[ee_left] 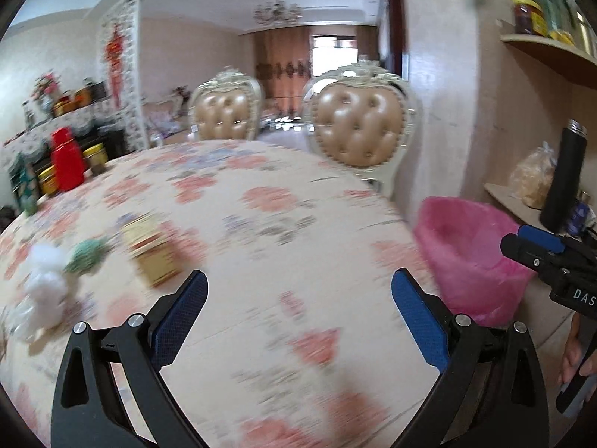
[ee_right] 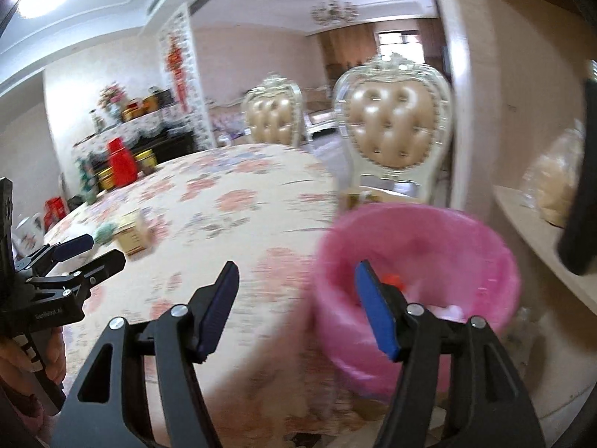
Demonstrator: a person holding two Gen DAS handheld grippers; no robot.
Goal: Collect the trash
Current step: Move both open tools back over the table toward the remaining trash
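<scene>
Trash: a box (ee_left: 155, 252), green wad (ee_left: 86, 255) and white wad (ee_left: 46, 280) lie on the table (ee_left: 261, 224), well left of the pink bin (ee_right: 418, 280). Left gripper (ee_left: 298, 298) and right gripper (ee_right: 296, 287) both gape, empty.

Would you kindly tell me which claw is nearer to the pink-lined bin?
Right. The right claw hangs at the pink-lined bin, one finger overlapping its rim in that view. The left claw is over the table, with the bin off to its right.

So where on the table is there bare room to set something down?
The table is bare from the left gripper to the two chairs and right to the pink-lined bin. Its left edge is crowded: white wad, green wad, small box, red container.
</scene>
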